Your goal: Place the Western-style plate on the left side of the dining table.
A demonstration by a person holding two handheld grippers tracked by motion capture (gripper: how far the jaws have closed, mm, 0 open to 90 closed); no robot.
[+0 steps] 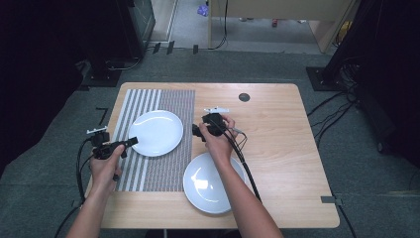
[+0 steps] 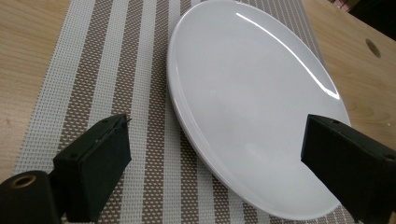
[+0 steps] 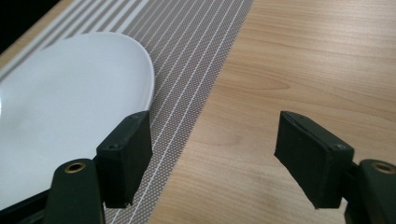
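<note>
Plate (image 1: 156, 132) on the striped placemat (image 1: 168, 101) lies just ahead of the left hand-held gripper (image 1: 130, 143), whose open jaws straddle its near rim, so that hand seems nearest. Right hand-held gripper (image 1: 197, 131), also open and empty, hovers beside the plate's opposite edge; a second plate (image 1: 214, 183) sits on the worktop (image 1: 277, 129) beneath that forearm.

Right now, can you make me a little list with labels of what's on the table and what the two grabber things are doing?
table: light wood, round hole near the far edge
mat: striped, on the table's left half
far plate: white, empty, lies on the mat
near plate: white, empty, partly on the mat, partly on bare wood
left gripper: open, fingers spread at the far plate's edge, not holding it
right gripper: open, above the mat's right edge and bare wood, holding nothing
</note>
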